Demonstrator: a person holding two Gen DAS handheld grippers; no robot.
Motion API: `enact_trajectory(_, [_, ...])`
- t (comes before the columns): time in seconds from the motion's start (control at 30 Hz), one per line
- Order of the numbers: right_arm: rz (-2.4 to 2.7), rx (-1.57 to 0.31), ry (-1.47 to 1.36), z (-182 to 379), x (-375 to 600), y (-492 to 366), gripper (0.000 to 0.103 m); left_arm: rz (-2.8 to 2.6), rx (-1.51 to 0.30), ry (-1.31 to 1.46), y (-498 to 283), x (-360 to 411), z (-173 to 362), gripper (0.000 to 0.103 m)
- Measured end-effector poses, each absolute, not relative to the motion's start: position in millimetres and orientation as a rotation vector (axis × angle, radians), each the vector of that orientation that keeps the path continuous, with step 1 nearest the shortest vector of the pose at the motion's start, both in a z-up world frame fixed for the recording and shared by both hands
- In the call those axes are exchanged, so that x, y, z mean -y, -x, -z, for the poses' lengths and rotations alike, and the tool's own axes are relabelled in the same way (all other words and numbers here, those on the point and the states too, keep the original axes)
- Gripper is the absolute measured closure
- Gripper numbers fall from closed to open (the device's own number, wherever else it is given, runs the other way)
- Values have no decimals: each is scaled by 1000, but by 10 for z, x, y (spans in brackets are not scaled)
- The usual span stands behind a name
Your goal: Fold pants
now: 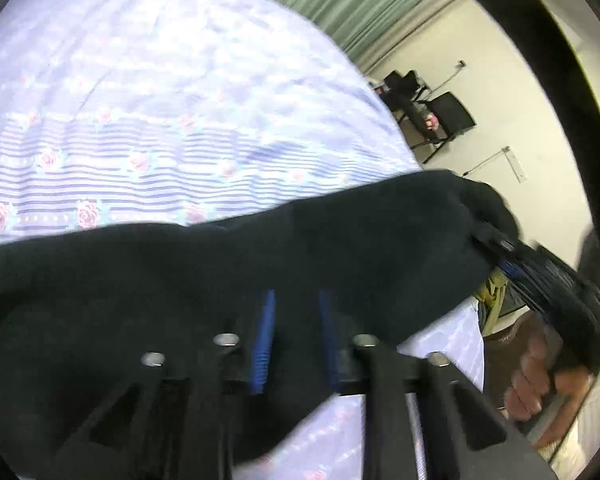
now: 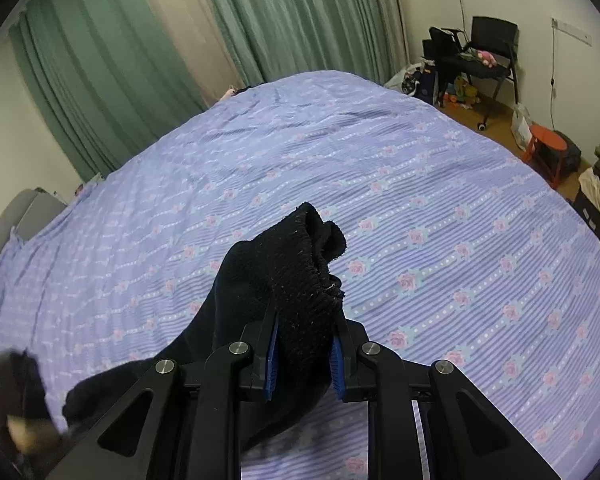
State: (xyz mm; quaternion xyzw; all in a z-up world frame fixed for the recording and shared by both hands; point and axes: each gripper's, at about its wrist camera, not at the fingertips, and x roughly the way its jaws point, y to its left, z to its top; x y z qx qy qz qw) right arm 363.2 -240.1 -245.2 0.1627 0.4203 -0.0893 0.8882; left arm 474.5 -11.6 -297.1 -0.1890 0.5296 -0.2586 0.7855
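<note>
Black pants (image 1: 220, 272) hang stretched between my two grippers above a bed. My left gripper (image 1: 296, 320) is shut on the pants; the cloth drapes over its blue pads. In the left wrist view the pants run right to my right gripper (image 1: 496, 240), which grips their far end. In the right wrist view my right gripper (image 2: 304, 340) is shut on the pants (image 2: 284, 280) at the gathered elastic waistband (image 2: 320, 240), which sticks up above the fingers. The rest of the cloth trails down to the lower left.
The bed has a purple striped sheet with pink roses (image 2: 420, 184). Green curtains (image 2: 100, 60) hang behind it. A black chair with clutter (image 2: 488, 52) and a red stool (image 2: 546, 148) stand on the floor at the right.
</note>
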Motion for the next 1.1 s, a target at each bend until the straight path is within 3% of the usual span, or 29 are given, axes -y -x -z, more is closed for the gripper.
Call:
enact_trajectory(0.37, [158,-879,-351,2491,2421,-3622,82,521,-1263,436,-5328,442,3475,90])
enact_trajectory(0.5, [163,-871,-379,2504,2501,-3597,82,521,-1195,439,-5071,238,3150,77])
enact_trajectory(0.73, [104,-815,-313,2163,2244,-3492,82,394,-1096,376,-4520,-134,2727,75])
enact_trajectory(1.1, [-56,-744,-9,1553,764,-3422,82,192,-996,412,-3866,-1148,2329,72])
